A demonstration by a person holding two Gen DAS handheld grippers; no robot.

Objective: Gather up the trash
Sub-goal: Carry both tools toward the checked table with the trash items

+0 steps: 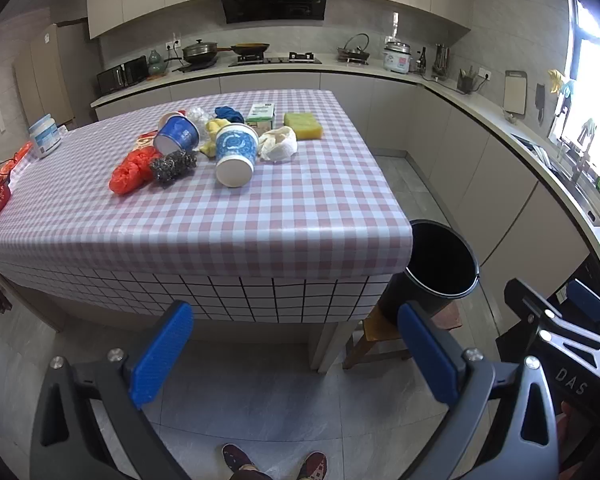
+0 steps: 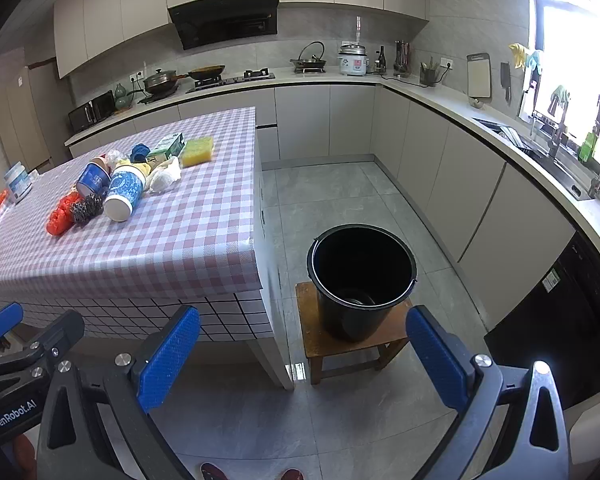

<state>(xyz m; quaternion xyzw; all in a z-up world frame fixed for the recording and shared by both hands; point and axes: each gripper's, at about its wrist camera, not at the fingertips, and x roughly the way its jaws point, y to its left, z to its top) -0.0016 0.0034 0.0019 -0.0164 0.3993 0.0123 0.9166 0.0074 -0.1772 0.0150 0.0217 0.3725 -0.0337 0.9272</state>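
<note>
Claws first: we see the left claw (image 1: pixel 296 354) spread as wide as it goes, blue pads (image 1: pixel 162 354) far apart with only floor between them, gripping nothing. We see the right claw (image 2: pixel 302 358) spread just as wide and equally empty, hanging over the grey tiled floor (image 2: pixel 340 192).

We take the black bucket (image 2: pixel 362 280) as our landmark. It stands upright on a small wooden stool (image 2: pixel 312 336), just ahead of the right claw and right of the left one. Just left of the bucket is the surface (image 1: pixel 228 216), covered in a pink-and-white checked cloth.

The trash lies in a cluster on that surface, well left of the bucket and farther back. Nearest the bucket are a yellow-green sponge (image 1: pixel 303 125) and a crumpled white tissue (image 1: pixel 278 143). Farther left, a blue-patterned paper cup (image 1: pixel 236 156) lies on its side, with a second blue cup (image 1: pixel 177 133) tipped over behind it. A steel wool scourer (image 1: pixel 174 165) touches a crumpled red plastic bag (image 1: pixel 132 171), the piece farthest from the bucket. Behind the cups we make out a green-and-white carton (image 1: pixel 261 114) and a blue bundle (image 1: pixel 229 113).
</note>
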